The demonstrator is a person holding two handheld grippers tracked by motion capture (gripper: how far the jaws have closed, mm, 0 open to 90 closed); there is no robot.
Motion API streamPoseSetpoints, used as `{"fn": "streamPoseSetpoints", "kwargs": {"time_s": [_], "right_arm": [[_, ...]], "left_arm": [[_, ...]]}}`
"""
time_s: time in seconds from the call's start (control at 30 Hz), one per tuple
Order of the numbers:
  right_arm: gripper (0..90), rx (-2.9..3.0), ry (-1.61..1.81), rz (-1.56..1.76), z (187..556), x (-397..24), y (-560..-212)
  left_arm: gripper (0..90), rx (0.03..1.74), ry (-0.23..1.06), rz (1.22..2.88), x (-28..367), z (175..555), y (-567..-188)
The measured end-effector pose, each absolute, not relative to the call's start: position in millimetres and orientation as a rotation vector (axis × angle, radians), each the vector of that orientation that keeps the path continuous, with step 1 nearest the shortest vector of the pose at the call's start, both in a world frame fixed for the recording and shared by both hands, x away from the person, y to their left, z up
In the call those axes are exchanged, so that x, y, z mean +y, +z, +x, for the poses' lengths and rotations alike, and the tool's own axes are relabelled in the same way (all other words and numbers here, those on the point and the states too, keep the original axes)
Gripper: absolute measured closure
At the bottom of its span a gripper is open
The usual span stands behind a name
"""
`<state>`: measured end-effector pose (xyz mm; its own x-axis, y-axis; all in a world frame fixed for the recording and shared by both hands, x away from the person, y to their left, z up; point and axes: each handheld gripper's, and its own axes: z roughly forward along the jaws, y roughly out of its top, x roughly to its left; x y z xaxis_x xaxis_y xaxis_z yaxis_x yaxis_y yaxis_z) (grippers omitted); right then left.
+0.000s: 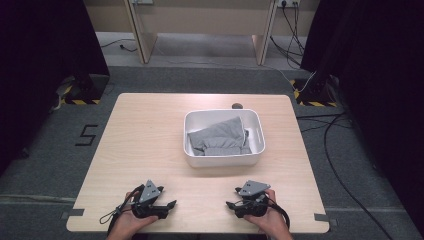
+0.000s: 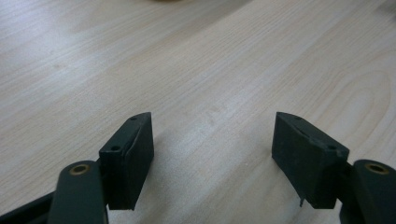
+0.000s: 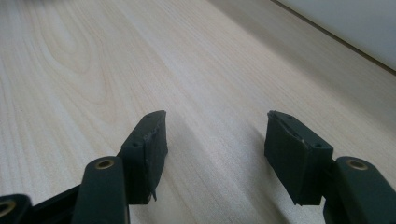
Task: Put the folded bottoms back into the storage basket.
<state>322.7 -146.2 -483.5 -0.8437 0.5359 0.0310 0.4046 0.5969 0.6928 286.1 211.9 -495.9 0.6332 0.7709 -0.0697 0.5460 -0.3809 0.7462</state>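
Observation:
A white rectangular bin (image 1: 223,160) stands right of the middle of the light wooden table (image 1: 145,135). A folded grey cloth (image 1: 217,137) lies inside it. My left gripper (image 1: 171,205) rests low at the front left of the table, held in a hand, pointing right. My right gripper (image 1: 230,205) rests at the front right, pointing left toward the other one. In the left gripper view the left gripper (image 2: 212,126) stands open over bare wood. In the right gripper view the right gripper (image 3: 215,123) is open too, with nothing between its jaws, and the bin's white wall (image 3: 355,23) lies far off.
A small dark round mark (image 1: 237,106) sits near the table's far edge behind the bin. Black curtains (image 1: 45,45) hang at both sides. Cables (image 1: 340,170) run over the grey floor to the right, and a wooden desk (image 1: 200,20) stands beyond.

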Motion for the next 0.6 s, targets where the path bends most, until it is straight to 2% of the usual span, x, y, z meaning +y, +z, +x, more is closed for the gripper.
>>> {"fn": "streamPoseSetpoints", "kwargs": {"time_s": [0.6], "right_arm": [[34.4,2.628,1.114,0.768,317.0,-147.1,-486.6]], "left_arm": [[28.8,1.025,0.372,2.085,211.9,286.1,-495.9]]}}
